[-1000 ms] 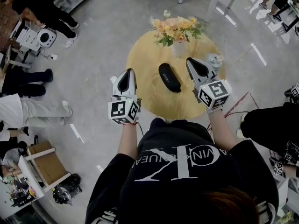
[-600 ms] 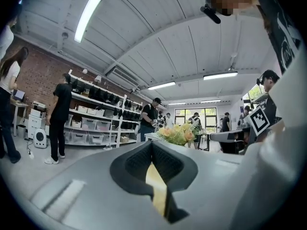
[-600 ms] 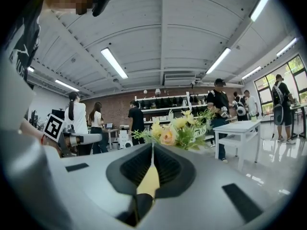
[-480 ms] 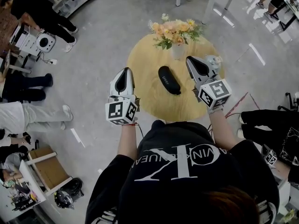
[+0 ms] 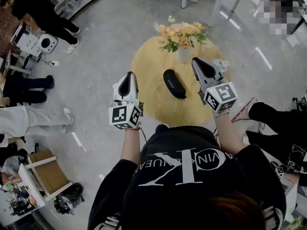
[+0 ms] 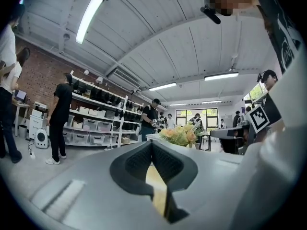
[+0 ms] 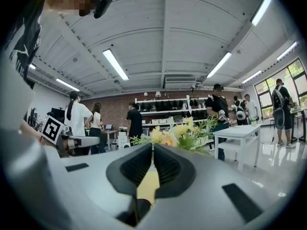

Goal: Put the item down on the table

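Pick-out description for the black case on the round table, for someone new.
Find the round wooden table. Near its middle, in front of the flower vase, lies the black case. It is the only dark thing on it: oblong, rounded, lying diagonally.

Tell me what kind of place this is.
Likely a shared lab or workshop: long shelving stacked with bins along a brick wall, strip lights on a bare ceiling, and several people standing around beyond the round table.

Lettering on black case (image 5: 174, 84) illegible
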